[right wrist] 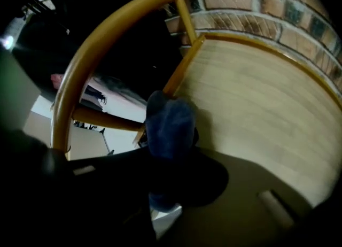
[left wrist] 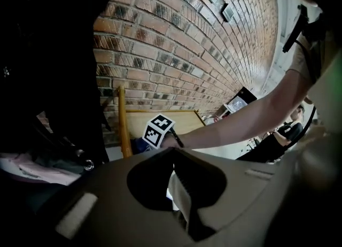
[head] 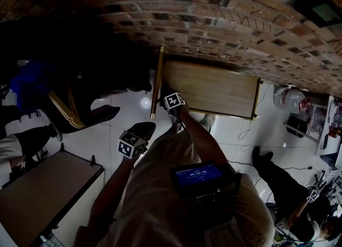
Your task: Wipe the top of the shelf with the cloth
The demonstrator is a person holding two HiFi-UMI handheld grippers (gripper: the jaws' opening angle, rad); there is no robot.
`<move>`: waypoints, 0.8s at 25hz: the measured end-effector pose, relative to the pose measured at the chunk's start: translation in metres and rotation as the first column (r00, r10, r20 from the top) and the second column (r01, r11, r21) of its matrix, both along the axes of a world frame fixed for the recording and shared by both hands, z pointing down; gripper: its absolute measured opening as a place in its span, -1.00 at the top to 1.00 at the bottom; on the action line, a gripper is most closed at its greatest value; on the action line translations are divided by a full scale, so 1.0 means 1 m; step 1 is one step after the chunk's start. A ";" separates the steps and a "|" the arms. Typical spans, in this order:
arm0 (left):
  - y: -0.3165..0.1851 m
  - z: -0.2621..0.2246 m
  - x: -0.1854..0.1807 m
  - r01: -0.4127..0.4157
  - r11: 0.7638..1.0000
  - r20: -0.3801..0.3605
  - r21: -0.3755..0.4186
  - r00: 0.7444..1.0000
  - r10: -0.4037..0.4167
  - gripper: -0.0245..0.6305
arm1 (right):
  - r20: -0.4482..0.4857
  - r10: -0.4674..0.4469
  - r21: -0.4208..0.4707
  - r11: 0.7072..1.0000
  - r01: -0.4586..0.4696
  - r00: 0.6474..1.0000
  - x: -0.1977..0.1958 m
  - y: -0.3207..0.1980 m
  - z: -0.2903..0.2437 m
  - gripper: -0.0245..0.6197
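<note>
Cloth [right wrist: 170, 125]: lying lengthwise along the jaws, its tip pressing on the shelf top [right wrist: 256, 107] at the railed end.
Right tool [right wrist: 165, 155]: clamping the cloth.
Left tool [left wrist: 179, 187]: jaws lying together, gripping nothing, hanging away from the shelf.
Writing: none showing legibly.

You hold the cloth [right wrist: 170, 123] bunched into a dark blue wad, with your right gripper [right wrist: 169, 152] clamped on it so that its rounded end sticks out beyond the fingers. The wad sits at the left end of the shelf [head: 214, 88], against the top's edge and just beside the yellow-brown rail [right wrist: 91, 53]. The shelf's top is pale, straight-grained wood, flat and bare, with a yellow-brown rim.
</note>
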State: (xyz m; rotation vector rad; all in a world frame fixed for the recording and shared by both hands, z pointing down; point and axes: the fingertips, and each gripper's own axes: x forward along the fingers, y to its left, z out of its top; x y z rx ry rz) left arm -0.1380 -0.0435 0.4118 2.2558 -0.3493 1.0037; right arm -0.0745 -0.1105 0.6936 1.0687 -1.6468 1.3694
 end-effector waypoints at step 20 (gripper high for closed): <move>0.046 -0.018 0.143 -0.119 0.993 -0.042 0.016 0.992 0.120 0.93 | -0.309 0.548 -0.083 0.799 -0.596 0.777 0.402 0.239 0.016 0.60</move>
